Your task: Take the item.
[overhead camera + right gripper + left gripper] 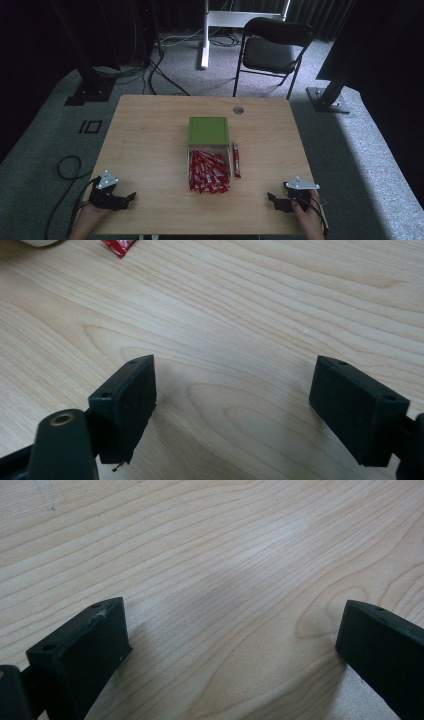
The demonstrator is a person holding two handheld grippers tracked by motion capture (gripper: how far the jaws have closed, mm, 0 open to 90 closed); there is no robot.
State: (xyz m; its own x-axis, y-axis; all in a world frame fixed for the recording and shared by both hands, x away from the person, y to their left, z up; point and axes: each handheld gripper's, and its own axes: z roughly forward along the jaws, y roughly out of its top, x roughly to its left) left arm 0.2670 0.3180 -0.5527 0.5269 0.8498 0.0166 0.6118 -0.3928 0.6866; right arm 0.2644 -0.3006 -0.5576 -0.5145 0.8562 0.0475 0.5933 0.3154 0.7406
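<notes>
red sachets (209, 172) untouched | left tongs (131, 196) wide, resting low | right tongs (272, 198) wide, resting low

We're in a lab or recording studio: black curtains (50, 30) all round, grey carpet (360, 150), dark rig posts (335, 75) bolted on floor plates, cables (160, 70) snaking across the floor, a folding chair (272, 50) and one bare wooden table (150, 145) in the middle.
</notes>
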